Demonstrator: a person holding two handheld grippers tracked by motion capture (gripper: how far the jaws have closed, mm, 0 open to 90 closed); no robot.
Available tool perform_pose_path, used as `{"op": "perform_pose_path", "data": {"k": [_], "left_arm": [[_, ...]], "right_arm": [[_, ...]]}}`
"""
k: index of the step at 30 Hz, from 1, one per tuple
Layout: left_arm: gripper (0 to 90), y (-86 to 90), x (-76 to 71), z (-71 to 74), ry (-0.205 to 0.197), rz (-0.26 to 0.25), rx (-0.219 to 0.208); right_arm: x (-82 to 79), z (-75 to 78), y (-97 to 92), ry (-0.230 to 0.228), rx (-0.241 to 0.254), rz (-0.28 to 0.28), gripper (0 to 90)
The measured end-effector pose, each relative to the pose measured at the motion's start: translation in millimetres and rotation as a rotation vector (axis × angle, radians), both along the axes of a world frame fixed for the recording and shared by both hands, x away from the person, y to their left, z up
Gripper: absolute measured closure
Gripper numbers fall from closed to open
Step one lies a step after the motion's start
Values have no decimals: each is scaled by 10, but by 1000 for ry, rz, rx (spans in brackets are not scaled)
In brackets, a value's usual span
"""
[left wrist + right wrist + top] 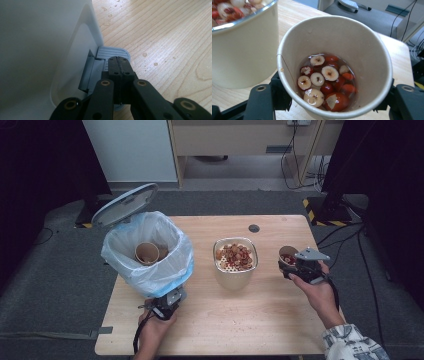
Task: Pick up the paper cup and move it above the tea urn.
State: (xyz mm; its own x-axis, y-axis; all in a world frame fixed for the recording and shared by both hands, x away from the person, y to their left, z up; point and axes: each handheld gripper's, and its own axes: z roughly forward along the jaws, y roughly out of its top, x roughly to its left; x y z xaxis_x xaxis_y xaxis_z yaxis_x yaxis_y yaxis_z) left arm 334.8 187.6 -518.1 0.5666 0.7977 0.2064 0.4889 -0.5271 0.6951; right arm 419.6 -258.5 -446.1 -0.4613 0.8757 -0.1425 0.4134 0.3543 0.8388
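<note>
**Right gripper clamps fruit cup, left gripper presses bin pedal**

Right gripper (296, 265) sits at the right side of the table (260, 320), jaws clamped on a paper cup (288, 255). In the right gripper view the paper cup (337, 50) is pinched from both sides by the black jaws, upright, slightly tilted toward the camera. Inside: sliced red dates and other red fruit pieces (325, 82) in a little liquid at the bottom. No earlier frame, so just the grip: pads press on the cup wall.

Left gripper (167, 302) is at the near-left of the table, right against the base of the pedal bin (150, 270). In the left gripper view its jaws are together, nothing between them, tips resting on the grey ribbed pedal (113, 52) at the foot of the white bin wall (50, 50). Bin lid (125, 204) stands open, tilted back. Bin is lined with a pale blue-white bag (177, 260); an empty paper cup (147, 253) lies inside it.

Strainer bowl (235, 262) with a metal rim stands mid-table, between bin and right gripper, full of red and pale fruit pieces (235, 256). In the right gripper view its cream wall (242, 50) is just beside the held cup, not clearly touching.

Water drops (150, 58) dot the wood near the pedal. Patterned sleeve (350, 342) on the right forearm.
</note>
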Motion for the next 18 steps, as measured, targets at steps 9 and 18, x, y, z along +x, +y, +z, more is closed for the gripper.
{"op": "perform_pose_path", "data": {"k": [9,18], "left_arm": [[891,1,0,0,-1,0,-1],[891,5,0,-1,0,-1,-4]], "right_arm": [[138,282,62,-28,-63,52,352],[224,532,159,-66,-102,94,355]]}}
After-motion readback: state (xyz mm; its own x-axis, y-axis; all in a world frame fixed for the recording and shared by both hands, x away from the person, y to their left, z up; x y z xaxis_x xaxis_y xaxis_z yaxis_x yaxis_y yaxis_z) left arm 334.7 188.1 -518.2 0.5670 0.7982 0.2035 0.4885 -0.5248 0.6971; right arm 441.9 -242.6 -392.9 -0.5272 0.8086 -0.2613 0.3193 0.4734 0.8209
